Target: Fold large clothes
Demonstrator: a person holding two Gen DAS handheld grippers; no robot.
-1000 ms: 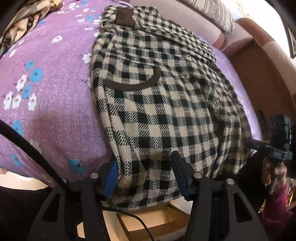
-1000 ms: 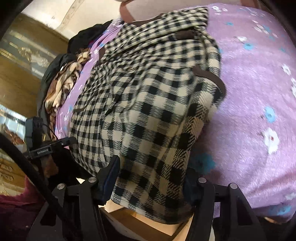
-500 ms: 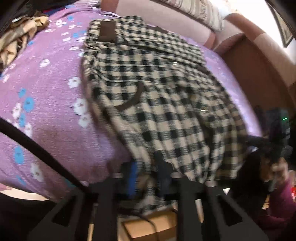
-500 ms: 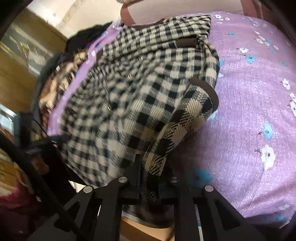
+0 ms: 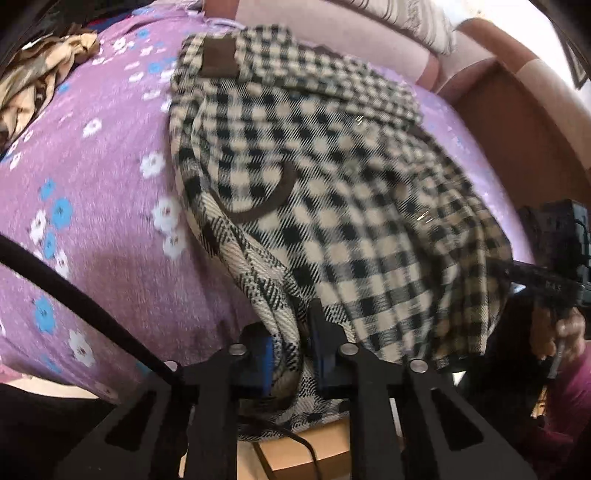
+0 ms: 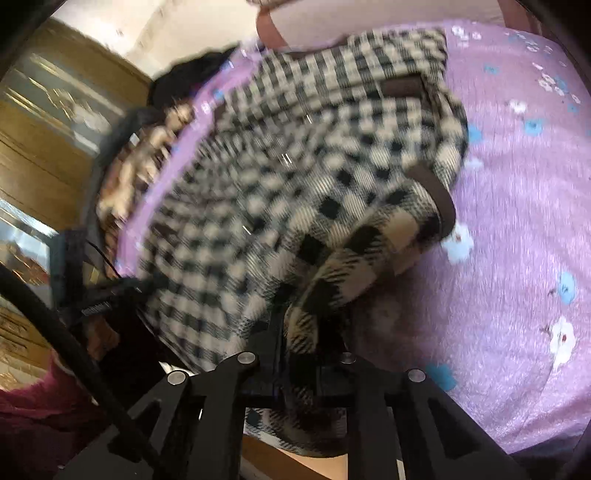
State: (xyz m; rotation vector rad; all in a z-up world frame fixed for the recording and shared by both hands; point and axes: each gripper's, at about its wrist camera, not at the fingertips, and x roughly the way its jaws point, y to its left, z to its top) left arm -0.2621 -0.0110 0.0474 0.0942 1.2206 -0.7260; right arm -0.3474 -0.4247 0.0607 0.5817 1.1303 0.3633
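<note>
Though small white letters sit on the black bar of the far claw in both views, they are too tiny and blurry to read. No other words show.

The checked coat (image 5: pixel 332 206) lies on the purple flowered bed cover (image 5: pixel 92 192), with its near edge hanging off the bed at 6 o'clock. The left claw (image 5: pixel 291 343) is clenched on a bunched fold of that edge. The right claw (image 6: pixel 314 354) is clenched on another fold of it.

The right wrist view is very blurry, so the coat's checks smear. Black claw arms hide the coat's bottom edge in both views.

Only the left wrist view shows the striped pillow (image 5: pixel 417 18) at 1 o'clock. Only the right wrist view shows the wooden cupboard (image 6: pixel 40 147) at 9 o'clock.
</note>
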